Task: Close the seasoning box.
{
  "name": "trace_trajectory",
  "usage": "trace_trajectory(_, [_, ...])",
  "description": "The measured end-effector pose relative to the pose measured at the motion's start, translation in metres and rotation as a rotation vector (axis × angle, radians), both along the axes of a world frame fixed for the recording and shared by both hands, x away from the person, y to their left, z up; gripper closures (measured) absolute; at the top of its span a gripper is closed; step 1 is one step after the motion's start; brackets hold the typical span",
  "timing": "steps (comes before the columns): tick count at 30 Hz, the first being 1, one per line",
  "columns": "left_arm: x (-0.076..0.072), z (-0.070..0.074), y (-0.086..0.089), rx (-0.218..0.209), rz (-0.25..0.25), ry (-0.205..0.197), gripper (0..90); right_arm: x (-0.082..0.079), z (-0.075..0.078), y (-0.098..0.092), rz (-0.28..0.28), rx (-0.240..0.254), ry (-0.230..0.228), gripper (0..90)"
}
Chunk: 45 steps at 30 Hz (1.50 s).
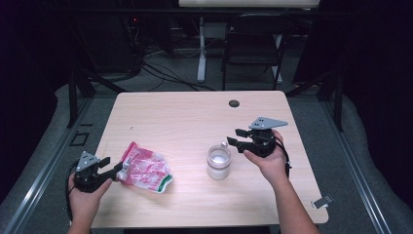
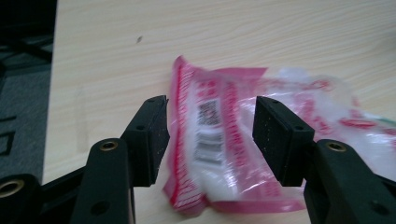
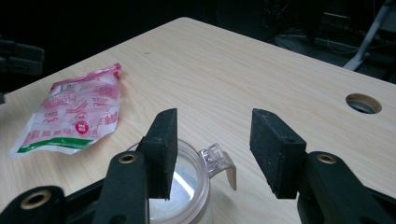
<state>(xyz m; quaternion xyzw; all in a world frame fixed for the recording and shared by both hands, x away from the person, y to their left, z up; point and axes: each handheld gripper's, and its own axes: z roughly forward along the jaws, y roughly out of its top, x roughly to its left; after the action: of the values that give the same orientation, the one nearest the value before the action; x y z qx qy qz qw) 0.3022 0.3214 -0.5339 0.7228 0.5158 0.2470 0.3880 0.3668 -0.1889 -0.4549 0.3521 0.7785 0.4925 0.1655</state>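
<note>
1. Black jaws of the left gripper (image 2: 210,140) stand wide, a pad on each side of the near end of the bag (image 2: 224,140); pads look clear of the film, though blur there leaves contact uncertain.
2. Bag: pink-and-clear plastic, crumpled, lying flat on the table (image 1: 195,117) at its front left; barcode panel sits between the pads.
3. Left hand (image 1: 83,197) holds that gripper low at the table's front left edge.
4. Right gripper (image 3: 212,149) has jaws wide, nothing between them, poised above the jar (image 3: 187,186).
5. Jar: clear, white contents, hinged cap flipped open toward the gap; it stands mid-table, well apart from the bag.
6. Beyond: cable hole (image 1: 234,103) near the far edge, a chair (image 1: 253,44) behind.
</note>
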Motion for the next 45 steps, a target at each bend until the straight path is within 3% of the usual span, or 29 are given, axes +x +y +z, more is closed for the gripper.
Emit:
trace_trajectory(8, [0.005, -0.017, 0.019, -0.033, 0.076, 0.05, 45.6, 0.002, -0.004, -0.008, -0.023, 0.0, -0.002, 51.3])
trace_trajectory(14, [0.007, -0.023, 0.019, -0.033, 0.083, 0.072, 45.6, 0.003, -0.01, -0.013, -0.072, -0.001, -0.007, 51.3])
trace_trajectory(21, [0.006, -0.023, 0.016, -0.036, 0.08, 0.07, 45.0, -0.014, -0.036, -0.027, -0.118, -0.044, 0.02, 50.6])
trace_trajectory(24, [0.006, -0.023, 0.013, -0.033, 0.074, 0.071, 44.8, -0.023, -0.044, -0.036, -0.129, -0.035, 0.041, 49.0])
trace_trajectory(29, [0.007, -0.024, 0.012, -0.024, 0.07, 0.078, 44.6, -0.035, -0.057, -0.049, -0.169, -0.039, 0.035, 46.8])
trace_trajectory(34, [0.007, -0.025, 0.013, -0.03, 0.071, 0.075, 44.3, -0.031, -0.072, -0.06, -0.204, -0.022, 0.08, 47.1])
trace_trajectory(38, [0.007, -0.023, 0.012, -0.023, 0.063, 0.075, 44.3, -0.024, -0.083, -0.065, -0.221, -0.041, 0.115, 47.5])
trace_trajectory(42, [0.008, -0.023, 0.01, -0.013, 0.054, 0.077, 44.3, -0.02, -0.09, -0.07, -0.235, -0.02, 0.159, 47.5])
trace_trajectory(45, [0.008, -0.023, 0.009, -0.014, 0.052, 0.066, 44.3, -0.018, -0.094, -0.072, -0.264, -0.051, 0.169, 47.4])
